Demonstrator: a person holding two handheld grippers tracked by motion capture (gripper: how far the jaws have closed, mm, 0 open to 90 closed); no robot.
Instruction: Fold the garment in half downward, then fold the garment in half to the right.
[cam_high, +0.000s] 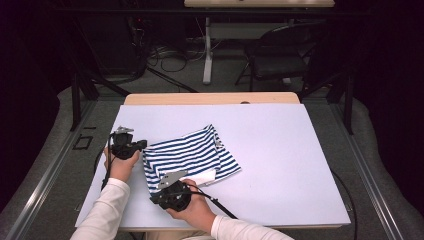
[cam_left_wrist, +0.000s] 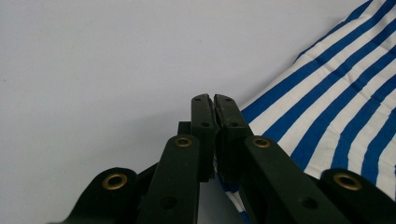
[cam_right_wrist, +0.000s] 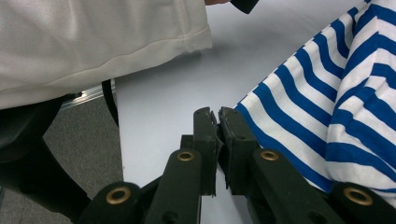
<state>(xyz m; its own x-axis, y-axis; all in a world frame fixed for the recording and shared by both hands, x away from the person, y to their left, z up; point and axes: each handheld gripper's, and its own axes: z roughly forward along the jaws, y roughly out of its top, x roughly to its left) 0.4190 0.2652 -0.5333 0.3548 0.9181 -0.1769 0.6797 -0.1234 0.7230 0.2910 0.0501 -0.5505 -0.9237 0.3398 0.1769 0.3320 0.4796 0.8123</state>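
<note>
High view, striped cloth (cam_high: 192, 155) long axis slanting up-right, left claw (cam_high: 141, 145) and right claw (cam_high: 159, 192) clamped on its edge.

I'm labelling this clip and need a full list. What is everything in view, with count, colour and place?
cloth: one, blue and white stripes, folded, left of the table's middle
table: one, pale top with a wooden far edge
chair: one, black, on the floor beyond the table
cables: several, dark, on the floor beyond the table
left gripper: one, black, shut at the cloth's left edge
right gripper: one, black, shut at the cloth's near edge
sleeves: two, white, bottom edge
</note>
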